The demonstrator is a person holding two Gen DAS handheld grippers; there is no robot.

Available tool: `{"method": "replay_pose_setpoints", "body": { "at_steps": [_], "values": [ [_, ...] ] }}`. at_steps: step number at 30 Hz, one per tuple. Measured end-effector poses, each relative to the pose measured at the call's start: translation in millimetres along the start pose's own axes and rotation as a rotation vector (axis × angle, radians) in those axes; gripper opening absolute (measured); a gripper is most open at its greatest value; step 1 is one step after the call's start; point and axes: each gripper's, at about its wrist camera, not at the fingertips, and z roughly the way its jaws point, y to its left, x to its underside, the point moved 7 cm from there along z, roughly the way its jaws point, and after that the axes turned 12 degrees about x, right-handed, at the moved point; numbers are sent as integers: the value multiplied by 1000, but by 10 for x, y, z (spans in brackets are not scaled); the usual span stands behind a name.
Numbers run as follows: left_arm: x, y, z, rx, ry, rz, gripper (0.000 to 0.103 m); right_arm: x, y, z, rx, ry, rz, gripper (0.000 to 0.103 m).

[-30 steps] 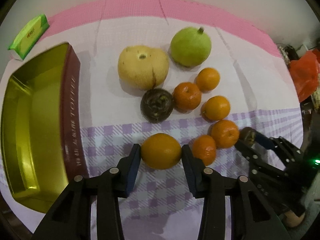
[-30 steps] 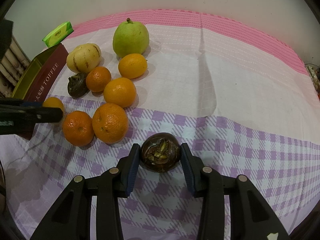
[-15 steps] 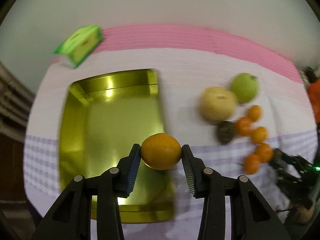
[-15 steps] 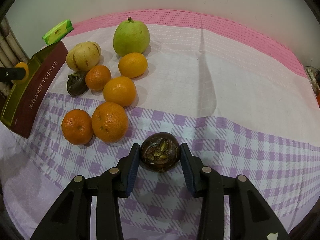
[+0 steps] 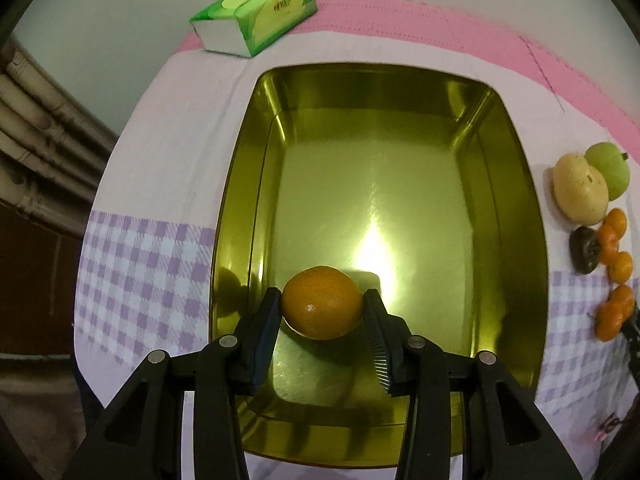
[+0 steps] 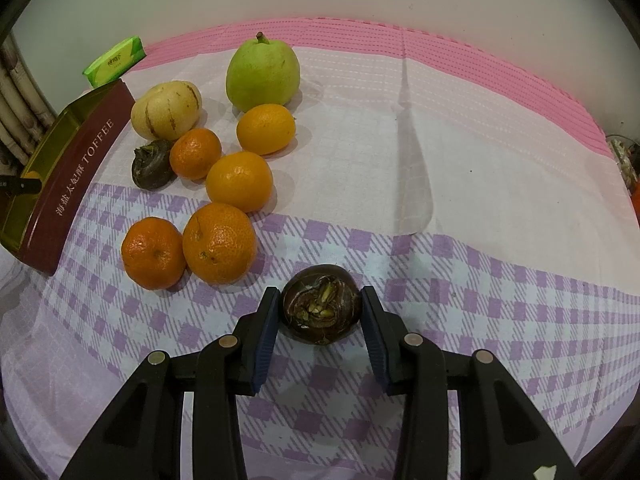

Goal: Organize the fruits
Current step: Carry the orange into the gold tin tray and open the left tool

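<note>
- Left gripper (image 5: 322, 310) clamps an orange (image 5: 321, 307) between both pads, jaws narrowed to the fruit's width; the orange hangs over the near end of the gold tin (image 5: 516, 184), whose floor lies bare and glinting beneath it.
- Right gripper (image 6: 320, 306) is closed on a dark brown fruit (image 6: 320, 304), pads pressed to either side, low over the purple-checked cloth (image 6: 480, 288).
- Left of the right gripper, on the cloth: two mandarins (image 6: 188, 250) touching, three more oranges behind them, a second dark fruit (image 6: 153, 164), a striped yellow melon (image 6: 166, 110) and a green pear (image 6: 262, 74).
- The tin stands at that cluster's left; a green tissue pack (image 5: 256, 14) lies beyond it at the pink edge.
</note>
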Motion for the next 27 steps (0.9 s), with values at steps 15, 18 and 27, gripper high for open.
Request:
{"method": "replay_pose_setpoints", "body": {
  "at_steps": [15, 18, 27],
  "values": [
    [92, -52, 54, -12, 20, 18, 43, -21, -34, 14, 0, 0, 14, 37],
    [82, -31, 78, -8, 19, 10, 45, -38, -64, 4, 7, 0, 22, 37],
    [88, 9, -49, 34, -26, -10, 63, -215, -166, -171, 27, -38, 60, 37]
  ]
}}
